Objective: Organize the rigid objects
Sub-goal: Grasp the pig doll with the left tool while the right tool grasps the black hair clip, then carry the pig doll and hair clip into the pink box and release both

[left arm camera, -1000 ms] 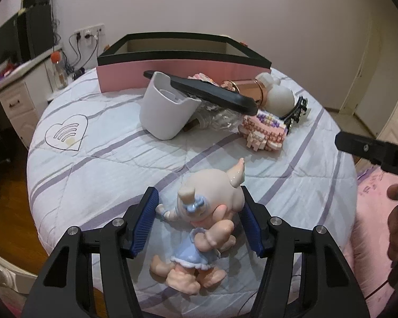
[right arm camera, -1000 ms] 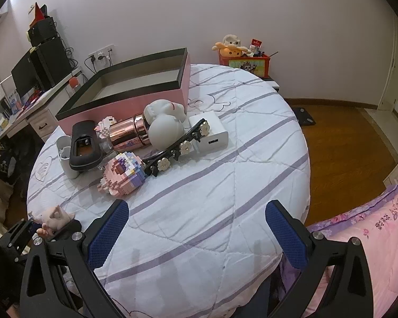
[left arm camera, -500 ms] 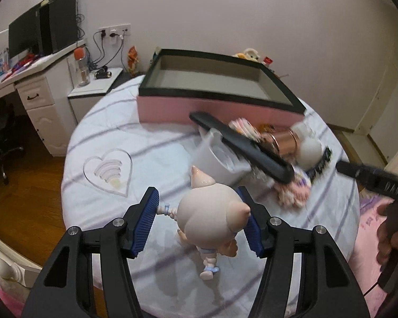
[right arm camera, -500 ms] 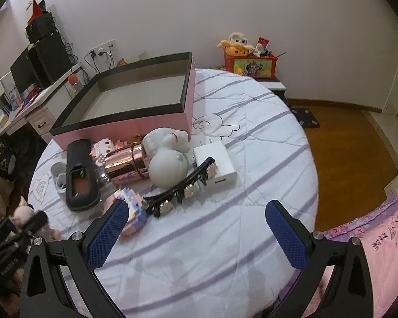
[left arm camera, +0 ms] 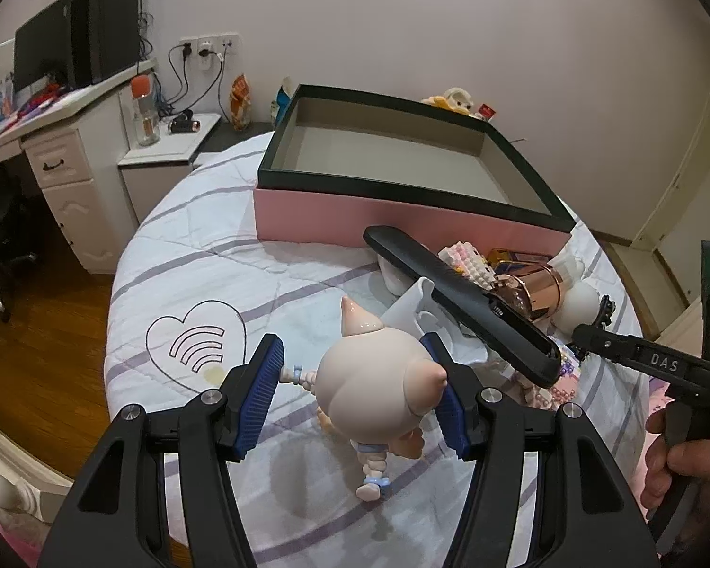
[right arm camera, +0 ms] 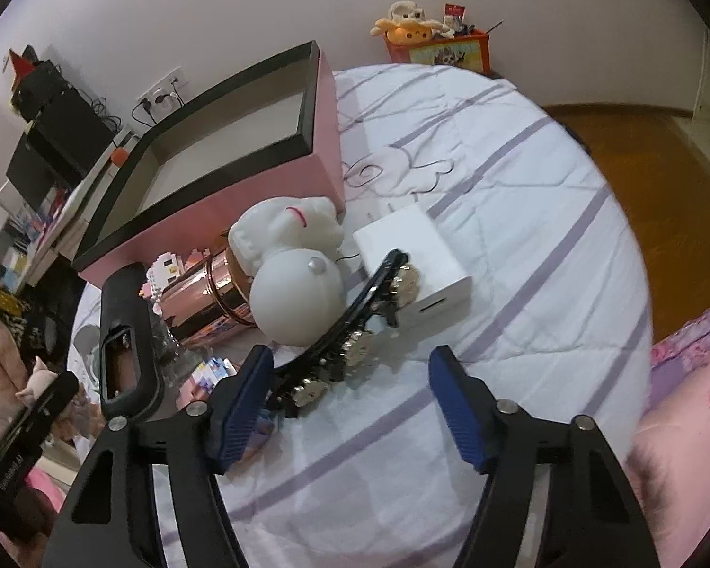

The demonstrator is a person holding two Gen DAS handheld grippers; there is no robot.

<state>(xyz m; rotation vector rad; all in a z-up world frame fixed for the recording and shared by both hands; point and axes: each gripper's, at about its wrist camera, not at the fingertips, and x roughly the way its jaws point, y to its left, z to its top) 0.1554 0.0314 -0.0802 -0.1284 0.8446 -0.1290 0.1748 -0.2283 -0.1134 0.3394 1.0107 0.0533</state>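
Gripping the pale pink, smooth plastic pig figurine (left arm camera: 378,393) by its big round head, my left tongs (left arm camera: 355,390) carry it clear above the white quilted bed cover with lilac stripes (left arm camera: 203,255), its small body and legs dangling below. It looks light and hard, but the glossy dome is slippery between flat pads, so I judge the widest part of the head the only safe hold; the thin limbs and pointed ears look breakable. Ahead of these tongs sits the open pink box with a black rim (left arm camera: 402,217), its floor bare.

From my right tongs (right arm camera: 350,402), the jaws are closing with nothing yet pressed between them. The black curved hairband with cream flowers (right arm camera: 350,326) lies just ahead of the left pad, leaning on the white round plush-like toy (right arm camera: 298,298) and the white rectangular charger block (right arm camera: 416,251). That band seems stiff, thin and springy; I would pinch across its arc, away from the flowers.
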